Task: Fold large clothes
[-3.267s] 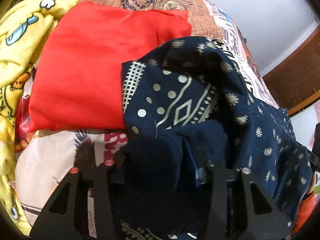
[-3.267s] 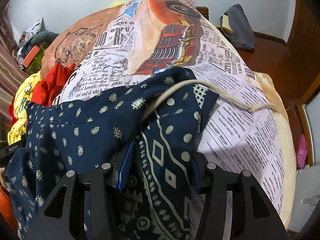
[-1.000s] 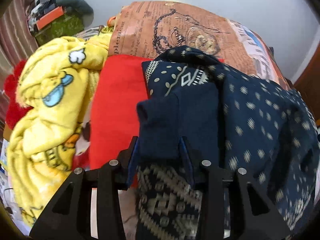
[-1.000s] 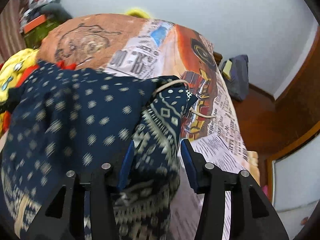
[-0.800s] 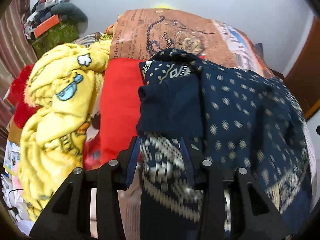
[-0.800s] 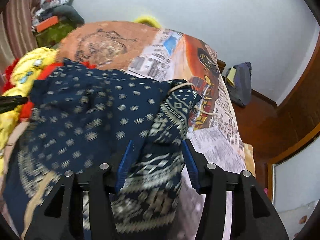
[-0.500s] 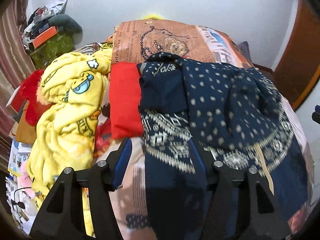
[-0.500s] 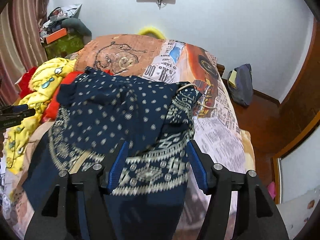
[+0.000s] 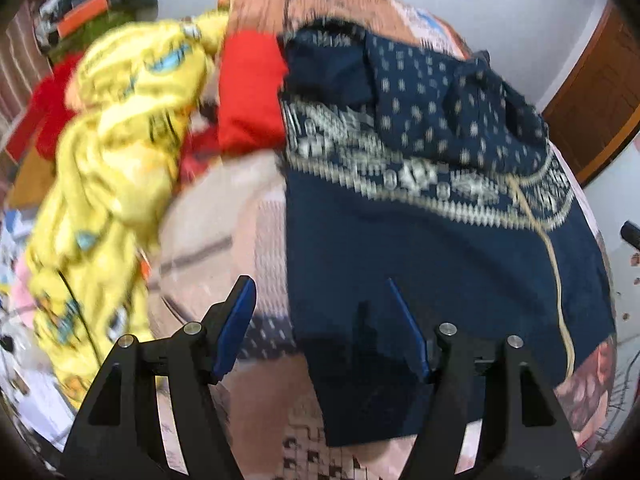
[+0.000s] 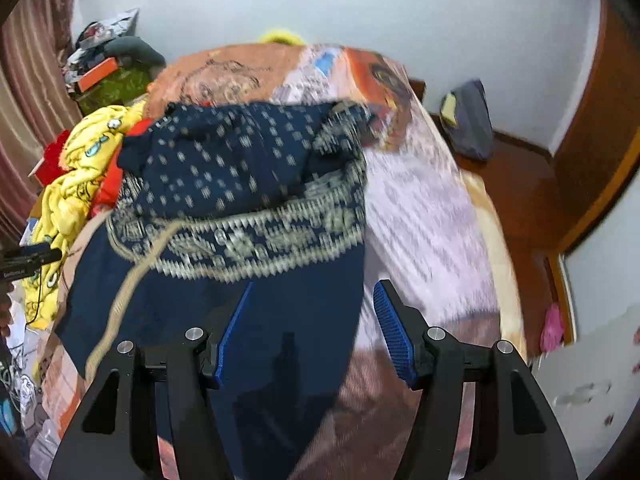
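Yellow blanket (image 9: 116, 128): heaped well left of the left gripper's fingers, blurred, cartoon print; in the right wrist view at far left (image 10: 76, 184).
Red cloth (image 9: 250, 96): ahead and left of the left fingers, between the yellow blanket and the navy garment.
Left gripper (image 9: 324, 320): jaws wide apart, nothing pressed between the blue pads (image 9: 234, 326); they have just been opening. The garment's left edge lies under the gap.
Navy garment (image 9: 432, 240): spread on the bed ahead of both grippers, plain lower panel nearest the fingers, pale patterned band across the middle, dotted part folded over the far end; a beige cord (image 9: 556, 272) trails down its right side.
Right gripper (image 10: 310, 328): jaws apart, pads (image 10: 394, 332) clear of the cloth; just been opening. The garment's (image 10: 256, 288) right edge runs between them.
Bed (image 10: 424, 216): newsprint-patterned cover, bare to the right of the right fingers.
Room: pale wall, wooden floor (image 10: 520, 184) and door frame at right, dark bag (image 10: 468, 120) against the wall.
Change: a second ago both grippers clamped folds of the garment; now it lies released and flat, with both drawn back from it.
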The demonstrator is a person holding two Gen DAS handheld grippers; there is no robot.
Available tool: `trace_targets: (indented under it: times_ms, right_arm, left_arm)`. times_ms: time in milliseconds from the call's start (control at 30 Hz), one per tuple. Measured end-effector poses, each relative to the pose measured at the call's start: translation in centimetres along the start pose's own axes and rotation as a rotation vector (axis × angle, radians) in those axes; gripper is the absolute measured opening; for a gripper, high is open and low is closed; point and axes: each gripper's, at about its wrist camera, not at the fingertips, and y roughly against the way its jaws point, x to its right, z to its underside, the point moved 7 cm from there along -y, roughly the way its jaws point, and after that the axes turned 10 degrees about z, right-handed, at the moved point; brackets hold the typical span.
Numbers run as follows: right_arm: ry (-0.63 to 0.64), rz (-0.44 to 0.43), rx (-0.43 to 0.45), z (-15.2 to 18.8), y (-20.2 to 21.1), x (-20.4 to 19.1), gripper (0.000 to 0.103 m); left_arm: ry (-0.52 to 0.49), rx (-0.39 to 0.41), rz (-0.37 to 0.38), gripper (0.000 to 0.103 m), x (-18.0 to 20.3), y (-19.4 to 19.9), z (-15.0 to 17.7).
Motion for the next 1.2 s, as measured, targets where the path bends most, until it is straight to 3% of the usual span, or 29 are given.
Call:
trace_targets:
  times_ms: [300, 500, 600, 700, 767, 833, 933, 1033, 1200]
  right_arm:
    - [-0.025, -0.100, -0.156, 5.4, -1.5, -0.1, 0.057]
    - [-0.109, -0.185, -0.193, 6.7, -2.7, -0.9, 0.057]
    - [-0.156, -0.223, -0.197, 6.4, -3.2, -0.9, 0.058]
    - [-0.166, -0.242, -0.188, 6.1, -3.4, -1.2, 0.056]
    - [-0.159, -0.245, -0.179, 6.0, -3.4, -1.5, 0.048]
    - [-0.149, -0.241, -0.166, 5.9, -3.2, -1.8, 0.027]
    - [-0.142, -0.245, -0.159, 5.6, -3.2, -2.0, 0.011]
    - [-0.141, -0.267, -0.141, 4.7, -2.8, -2.0, 0.008]
    - [-0.128, -0.280, -0.058, 2.1, -1.1, -1.8, 0.008]
  left_arm:
    - [0.157, -0.141, 0.178, 0.066, -0.7, -3.1, 5.1]
    - [0.340, -0.133, 0.318, 0.066, -1.5, -5.0, 6.1]
    - [0.331, -0.122, 0.321, 0.066, -1.0, -5.0, 6.1]
    - [0.308, -0.112, 0.328, 0.054, 0.0, -4.9, 6.0]
    - [0.296, -0.095, 0.345, 0.034, 0.6, -4.7, 5.9]
    - [0.270, -0.079, 0.304, 0.026, 1.0, -4.6, 5.6]
    - [0.191, -0.070, 0.211, 0.014, 2.1, -4.5, 4.6]
    - [0.106, -0.035, 0.132, 0.011, 3.2, -3.5, 2.9]
    - [0.025, 0.087, 0.087, 0.011, 4.3, 0.1, -0.4]
